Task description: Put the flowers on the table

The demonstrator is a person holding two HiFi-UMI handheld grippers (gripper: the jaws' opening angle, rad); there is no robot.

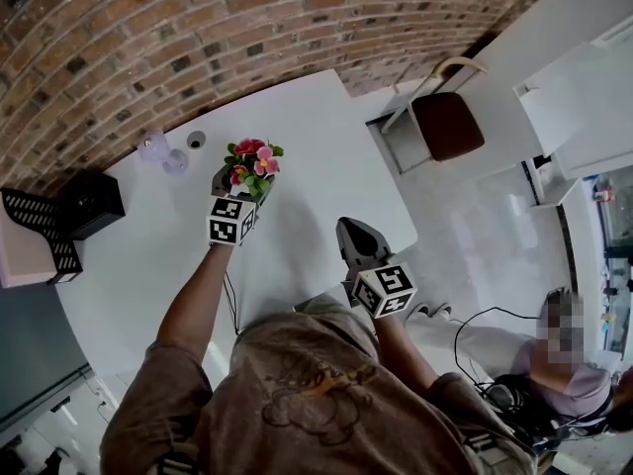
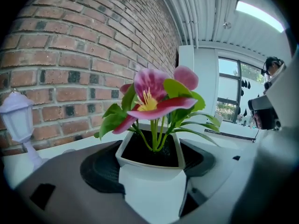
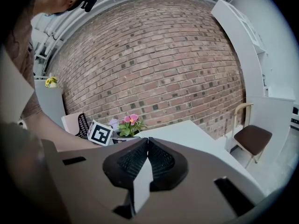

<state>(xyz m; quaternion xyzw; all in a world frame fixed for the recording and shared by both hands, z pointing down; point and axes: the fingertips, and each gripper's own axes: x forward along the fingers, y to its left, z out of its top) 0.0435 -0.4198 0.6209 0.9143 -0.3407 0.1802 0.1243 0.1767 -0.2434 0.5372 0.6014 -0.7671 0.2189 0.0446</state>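
While the pot of pink flowers (image 2: 150,158) is clamped between the jaws of the left gripper (image 1: 241,182) over the white table (image 1: 326,156), the right gripper (image 3: 147,142) is seen pressed shut, empty.

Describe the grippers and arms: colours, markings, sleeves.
The left gripper and right gripper have dark grey bodies with black ribbed pads. Each carries a white marker cube printed with black squares. The arms are bare below the short sleeves of a brown-grey T-shirt.
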